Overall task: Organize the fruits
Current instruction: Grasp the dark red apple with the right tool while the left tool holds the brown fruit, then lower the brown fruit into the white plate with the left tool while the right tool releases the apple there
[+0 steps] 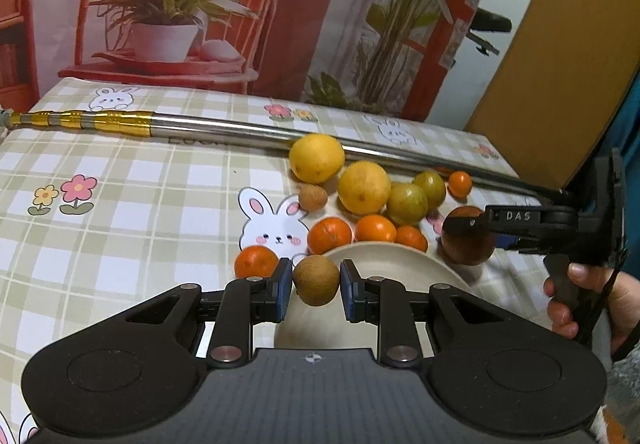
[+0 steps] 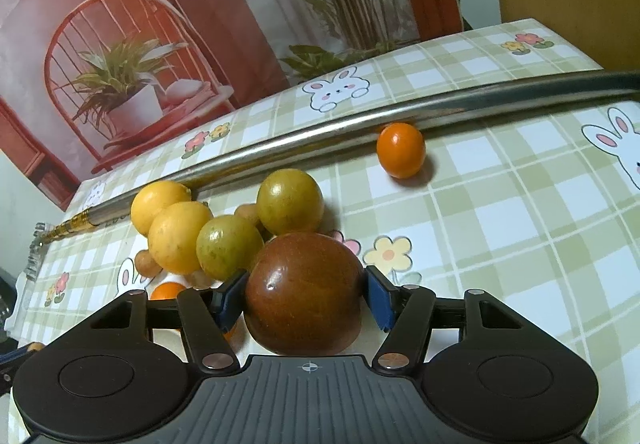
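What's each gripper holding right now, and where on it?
Left gripper pinches the kiwi across its sides, above the plate. Right gripper clamps the dark red-brown fruit across its widest part.

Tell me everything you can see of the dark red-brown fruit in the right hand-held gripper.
The dark red-brown fruit is round, glossy and smooth-skinned, mottled reddish brown with a small dimple. It sits between the blue pads of the right hand-held gripper, which touch its two sides. The left view shows it beside the beige plate.

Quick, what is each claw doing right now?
Left claw: shut on the small fuzzy brown kiwi.
Right claw: shut on the big round reddish-brown fruit.
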